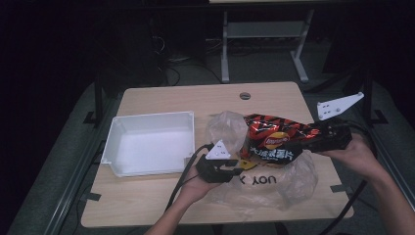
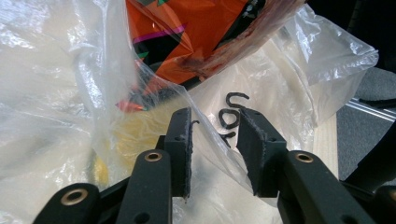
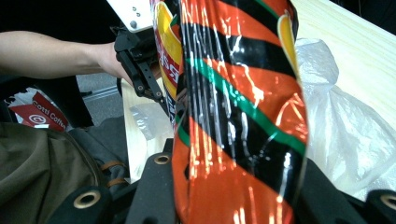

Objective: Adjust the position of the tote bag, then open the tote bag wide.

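Lower centre of the high view: left gripper, palm-up hand beneath, fingers parted, a fold of the clear plastic bag loose between them. Right of centre: right gripper, held level, clenched on the chip bag above the table. Upper left: white tray.

White bin on the wooden table; olive bag beside red-and-white paper bag.

Orange-black crisp bag (glossy) lifted, half inside clear plastic bag
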Motion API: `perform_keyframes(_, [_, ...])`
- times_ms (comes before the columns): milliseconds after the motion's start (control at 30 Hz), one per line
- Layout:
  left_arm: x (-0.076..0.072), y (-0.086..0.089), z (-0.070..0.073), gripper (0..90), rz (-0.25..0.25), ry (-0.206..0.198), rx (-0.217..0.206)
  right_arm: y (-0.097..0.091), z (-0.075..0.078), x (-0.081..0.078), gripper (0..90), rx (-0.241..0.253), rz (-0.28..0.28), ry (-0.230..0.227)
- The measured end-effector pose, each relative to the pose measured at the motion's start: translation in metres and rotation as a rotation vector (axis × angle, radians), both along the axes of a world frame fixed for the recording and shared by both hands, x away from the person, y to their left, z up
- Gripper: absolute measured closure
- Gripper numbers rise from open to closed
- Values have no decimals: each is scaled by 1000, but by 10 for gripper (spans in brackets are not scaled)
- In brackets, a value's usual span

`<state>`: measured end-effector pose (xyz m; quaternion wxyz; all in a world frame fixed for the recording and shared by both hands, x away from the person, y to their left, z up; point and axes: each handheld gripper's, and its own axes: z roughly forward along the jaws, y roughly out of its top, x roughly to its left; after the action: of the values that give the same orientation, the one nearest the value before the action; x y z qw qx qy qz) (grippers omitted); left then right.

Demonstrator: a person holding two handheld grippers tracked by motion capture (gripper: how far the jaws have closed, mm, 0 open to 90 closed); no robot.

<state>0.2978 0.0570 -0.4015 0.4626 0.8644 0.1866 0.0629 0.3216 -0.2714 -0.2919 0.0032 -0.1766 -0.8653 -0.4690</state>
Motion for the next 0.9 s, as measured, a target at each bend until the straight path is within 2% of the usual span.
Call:
perform_keyframes(167, [-3, 4, 6, 610, 2, -12, 22, 0, 5, 3, 699, 2, -7, 9])
perform_keyframes(333, [-4, 9, 9, 580, 10, -11, 21, 1, 8, 4, 699, -3, -8, 5])
perform_keyframes(500, [-6, 21, 16, 530, 22, -18, 42, 1, 13, 5, 699, 0, -11, 1])
perform_keyframes(633, [-6, 28, 18, 516, 33, -12, 30, 1, 16, 6, 700, -1, -10, 0])
perform_keyframes(900, [-9, 42, 22, 496, 50, -15, 43, -2, 21, 9, 700, -9, -26, 4])
